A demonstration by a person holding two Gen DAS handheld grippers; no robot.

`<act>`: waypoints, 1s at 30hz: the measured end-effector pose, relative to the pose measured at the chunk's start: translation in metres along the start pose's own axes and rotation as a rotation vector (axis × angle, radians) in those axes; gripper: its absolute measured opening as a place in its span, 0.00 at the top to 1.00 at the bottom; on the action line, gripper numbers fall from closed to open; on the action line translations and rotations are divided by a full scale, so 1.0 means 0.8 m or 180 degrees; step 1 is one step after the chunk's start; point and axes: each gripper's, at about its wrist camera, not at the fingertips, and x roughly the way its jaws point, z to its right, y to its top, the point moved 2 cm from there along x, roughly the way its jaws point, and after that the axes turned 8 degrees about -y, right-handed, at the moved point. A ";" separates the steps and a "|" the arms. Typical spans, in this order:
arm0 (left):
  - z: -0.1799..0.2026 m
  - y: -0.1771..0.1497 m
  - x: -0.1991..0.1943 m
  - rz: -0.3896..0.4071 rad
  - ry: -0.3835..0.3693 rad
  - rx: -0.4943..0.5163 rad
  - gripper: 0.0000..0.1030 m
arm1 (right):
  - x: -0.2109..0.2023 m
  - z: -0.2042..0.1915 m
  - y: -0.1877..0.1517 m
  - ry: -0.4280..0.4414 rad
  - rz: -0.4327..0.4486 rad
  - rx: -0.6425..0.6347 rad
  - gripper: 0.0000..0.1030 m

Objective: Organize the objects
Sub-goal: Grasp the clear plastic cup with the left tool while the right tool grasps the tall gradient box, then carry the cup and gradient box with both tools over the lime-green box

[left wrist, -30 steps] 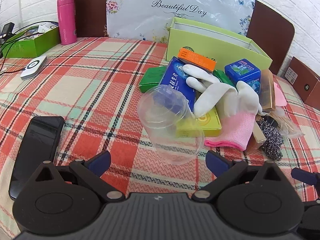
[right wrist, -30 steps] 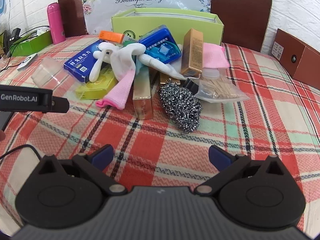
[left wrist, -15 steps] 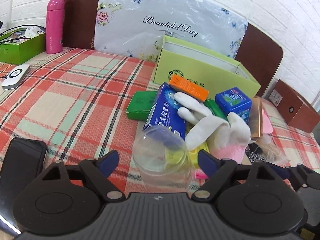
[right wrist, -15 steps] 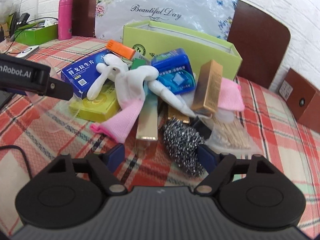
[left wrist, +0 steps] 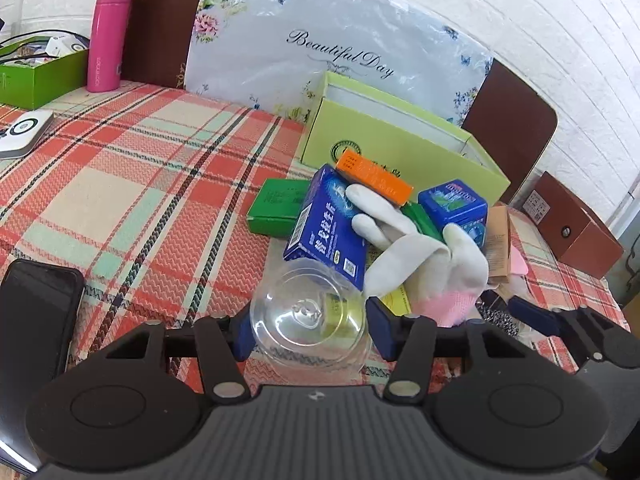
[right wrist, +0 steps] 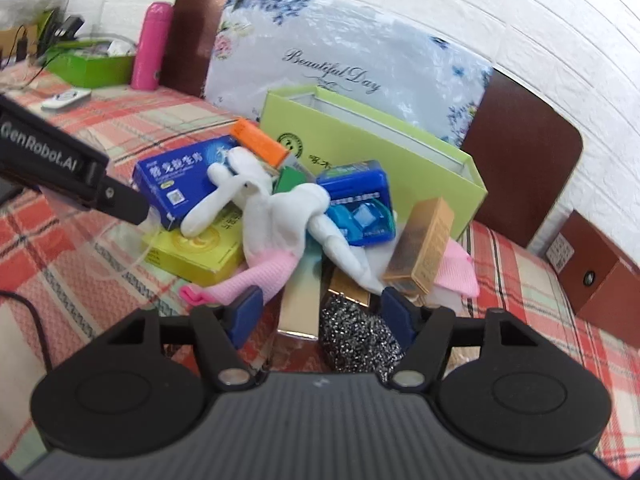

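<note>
left gripper [left wrist: 310, 330]: jaws have just been closing; a clear plastic cup [left wrist: 308, 320], thin-walled and round, lies on its side between the blue pads, which sit at its walls. cannot tell if they press on it yet.

right gripper [right wrist: 322, 314]: jaws have just been closing, now partly open. between the pads sit a steel wool scrubber [right wrist: 360, 340], a coarse wiry ball, and the end of a shiny gold carton [right wrist: 300, 312]. nothing gripped.

pile on the table, in front of an open lime-green cardboard box [right wrist: 372, 152]: one dark blue medicine carton [right wrist: 182, 178], one yellow carton [right wrist: 196, 250], one orange carton [right wrist: 260, 142], one flat green box [left wrist: 276, 206], one blue plastic case [right wrist: 360, 200], a second gold carton [right wrist: 422, 246] tilted, two knit gloves [right wrist: 276, 208], white with pink cuffs.

surface: woven plaid cloth [left wrist: 132, 184], red, cream and mint. behind: white brick wall [left wrist: 520, 20], two brown chair backs, floral plastic sheet [left wrist: 320, 48]. one pink flask [left wrist: 106, 36] upright at far left; one black phone [left wrist: 36, 316] lies flat.
</note>
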 end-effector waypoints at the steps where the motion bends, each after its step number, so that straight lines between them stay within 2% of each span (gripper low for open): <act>1: -0.001 -0.001 0.002 -0.0018 -0.0011 -0.0017 0.45 | 0.006 -0.002 -0.001 0.0100 -0.0031 -0.0005 0.71; 5: -0.001 -0.006 0.004 -0.0037 0.0001 -0.0034 0.45 | 0.016 -0.006 -0.005 0.0179 -0.0024 0.0000 0.74; 11: 0.003 -0.006 -0.006 -0.0022 -0.0102 -0.0117 0.51 | -0.011 0.045 -0.007 0.0537 -0.0078 0.0702 0.79; 18: 0.037 0.011 -0.029 0.0102 -0.0341 0.0053 0.54 | -0.042 0.102 -0.019 0.0901 -0.0119 0.1263 0.79; 26: 0.070 0.045 -0.038 0.0300 -0.0516 0.0257 0.54 | -0.077 0.143 -0.009 0.0850 0.0195 0.1452 0.79; 30: 0.081 0.070 -0.033 0.0434 -0.0581 0.0312 0.54 | -0.075 0.162 0.008 0.0752 0.0387 0.1471 0.79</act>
